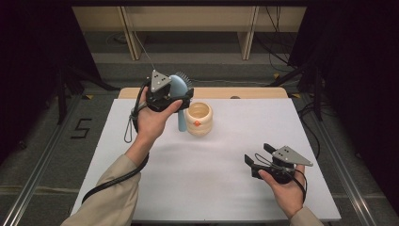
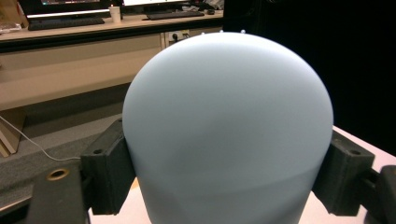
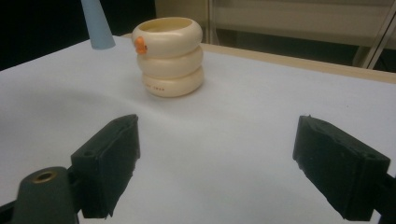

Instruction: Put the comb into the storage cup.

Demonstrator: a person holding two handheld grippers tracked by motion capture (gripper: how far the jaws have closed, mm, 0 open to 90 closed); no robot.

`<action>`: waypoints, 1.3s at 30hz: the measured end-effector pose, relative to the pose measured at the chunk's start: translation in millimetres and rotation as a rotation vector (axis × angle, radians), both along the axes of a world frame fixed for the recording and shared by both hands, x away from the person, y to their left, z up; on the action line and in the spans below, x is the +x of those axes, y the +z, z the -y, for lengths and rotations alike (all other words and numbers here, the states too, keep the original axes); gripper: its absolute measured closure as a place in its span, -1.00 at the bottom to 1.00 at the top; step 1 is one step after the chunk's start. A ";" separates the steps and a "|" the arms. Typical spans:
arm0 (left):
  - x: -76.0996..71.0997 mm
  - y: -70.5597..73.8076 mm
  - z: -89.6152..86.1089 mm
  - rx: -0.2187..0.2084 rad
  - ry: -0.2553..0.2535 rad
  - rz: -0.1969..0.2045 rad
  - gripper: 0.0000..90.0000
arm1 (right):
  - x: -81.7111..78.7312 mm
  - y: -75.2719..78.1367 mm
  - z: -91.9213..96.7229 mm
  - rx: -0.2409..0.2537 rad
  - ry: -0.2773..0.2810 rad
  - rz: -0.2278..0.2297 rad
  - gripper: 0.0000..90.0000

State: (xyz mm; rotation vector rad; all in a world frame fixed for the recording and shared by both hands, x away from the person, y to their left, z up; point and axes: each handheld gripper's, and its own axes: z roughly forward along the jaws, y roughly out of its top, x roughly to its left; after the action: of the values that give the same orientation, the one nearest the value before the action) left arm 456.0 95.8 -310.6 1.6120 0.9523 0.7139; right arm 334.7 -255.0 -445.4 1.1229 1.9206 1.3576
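While the left gripper (image 1: 181, 96) is held raised above the far left part of the white table (image 1: 211, 188), its jaws pinch the rounded head of a pale blue hairbrush (image 2: 229, 130), handle hanging down just beside a cream ribbed cup (image 1: 198, 118). The cup stands upright and bears an orange mark. The right gripper (image 1: 258, 155), near the table's right front, has its jaws spread with nothing between them.

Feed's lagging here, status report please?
Left hand-held gripper shut on blue brush, handle down beside cream cup. Right hand-held gripper open, low over table. Nothing in the way.
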 end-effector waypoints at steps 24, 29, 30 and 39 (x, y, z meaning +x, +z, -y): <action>12.8 8.7 7.0 -0.002 0.012 0.010 -0.56 | -2.3 0.4 0.8 0.006 -0.005 -0.002 -0.66; 14.0 11.0 8.1 0.001 0.013 0.015 -0.56 | -2.2 0.3 1.3 0.004 -0.004 -0.003 -0.65; 14.3 11.3 8.2 0.001 0.014 0.015 -0.57 | -2.2 0.2 1.3 0.004 -0.004 -0.002 -0.66; 16.4 13.6 9.7 0.000 0.017 0.019 -0.56 | -1.9 -0.2 2.2 0.004 -0.005 -0.006 -0.65</action>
State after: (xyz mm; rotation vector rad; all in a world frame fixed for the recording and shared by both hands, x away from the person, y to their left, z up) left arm 472.3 86.1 -297.0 1.5960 0.9534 0.7396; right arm 332.9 -257.2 -445.6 1.1341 1.9186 1.3571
